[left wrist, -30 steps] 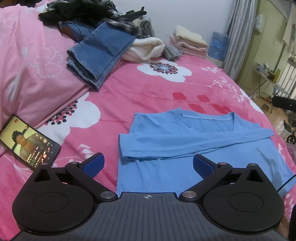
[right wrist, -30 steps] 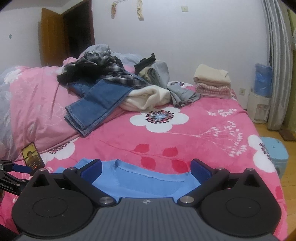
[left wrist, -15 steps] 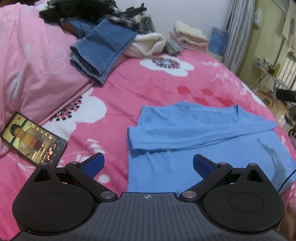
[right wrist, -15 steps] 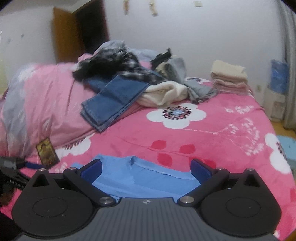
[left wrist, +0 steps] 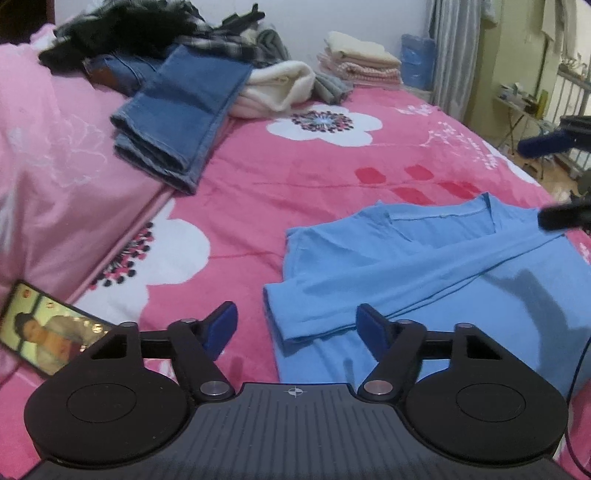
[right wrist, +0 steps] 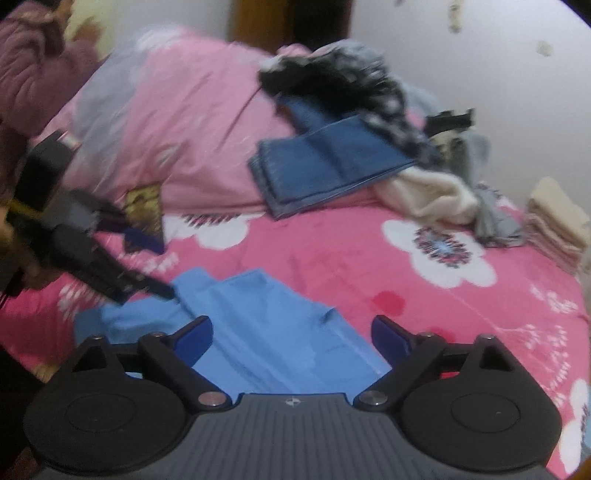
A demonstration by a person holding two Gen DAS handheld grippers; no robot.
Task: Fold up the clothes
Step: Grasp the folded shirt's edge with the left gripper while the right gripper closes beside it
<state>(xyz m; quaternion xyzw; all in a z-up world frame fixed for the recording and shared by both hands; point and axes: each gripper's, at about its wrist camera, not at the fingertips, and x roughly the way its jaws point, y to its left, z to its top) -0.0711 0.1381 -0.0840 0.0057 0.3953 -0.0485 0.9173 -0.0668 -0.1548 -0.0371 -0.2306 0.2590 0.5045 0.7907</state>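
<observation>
Your left gripper (left wrist: 297,326) hangs with jaws spread, nothing between them, above the left edge of the blue shirt (left wrist: 424,266). At the bed's left edge a lit phone (left wrist: 44,332) lies on the pink flowered quilt (left wrist: 295,177), just beside your left finger. Toward the far left corner sit folded jeans (left wrist: 184,110), a dark plaid heap (left wrist: 129,29) and a cream garment (left wrist: 277,85); folded towels (left wrist: 360,61) stack at the far edge. The shirt lies flat near the bed's near edge, one sleeve folded across. Your right gripper (right wrist: 291,338) is likewise spread and empty over the shirt; that view is blurred.
</observation>
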